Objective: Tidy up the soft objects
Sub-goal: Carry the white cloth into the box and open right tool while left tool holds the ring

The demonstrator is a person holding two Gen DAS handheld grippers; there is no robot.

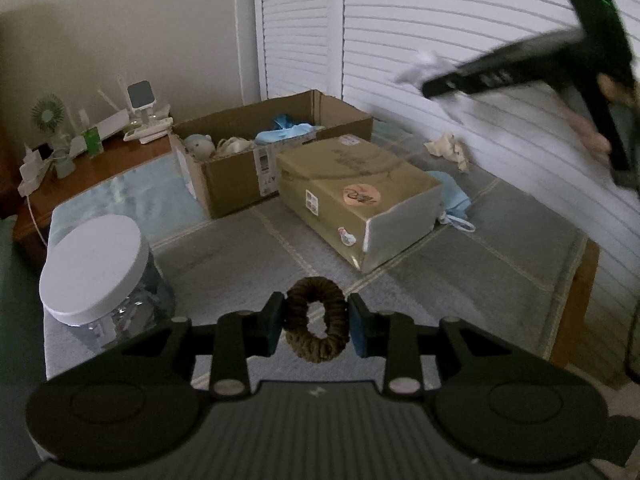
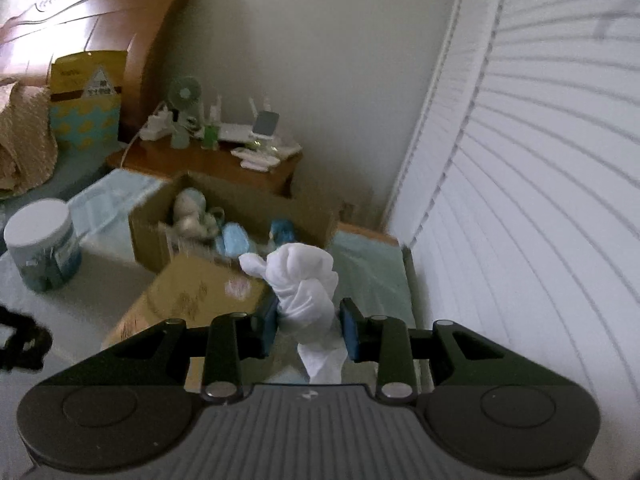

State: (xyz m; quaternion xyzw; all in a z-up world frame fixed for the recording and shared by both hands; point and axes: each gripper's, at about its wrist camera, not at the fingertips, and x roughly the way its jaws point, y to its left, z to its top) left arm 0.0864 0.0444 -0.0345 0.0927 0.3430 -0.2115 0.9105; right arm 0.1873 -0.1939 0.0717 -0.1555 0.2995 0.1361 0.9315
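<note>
My left gripper [image 1: 316,322] is shut on a brown scrunchie [image 1: 315,320], held above the grey bedspread [image 1: 460,264]. In the right wrist view my right gripper [image 2: 307,326] is shut on a bunched white cloth [image 2: 304,284], lifted over the boxes. That same right gripper [image 1: 436,86] shows blurred at the upper right of the left wrist view, with the white cloth [image 1: 420,66] at its tip. An open cardboard box [image 1: 240,160] behind holds a plush toy [image 1: 200,145] and blue soft items [image 1: 286,130]. A cream cloth [image 1: 448,148] and a blue face mask [image 1: 454,204] lie on the bed.
A closed tan box [image 1: 352,196] lies in front of the open one. A clear jar with a white lid [image 1: 96,264] stands at the left. A wooden nightstand [image 2: 208,164] carries a small fan and gadgets. White louvred doors [image 2: 540,180] run along the right.
</note>
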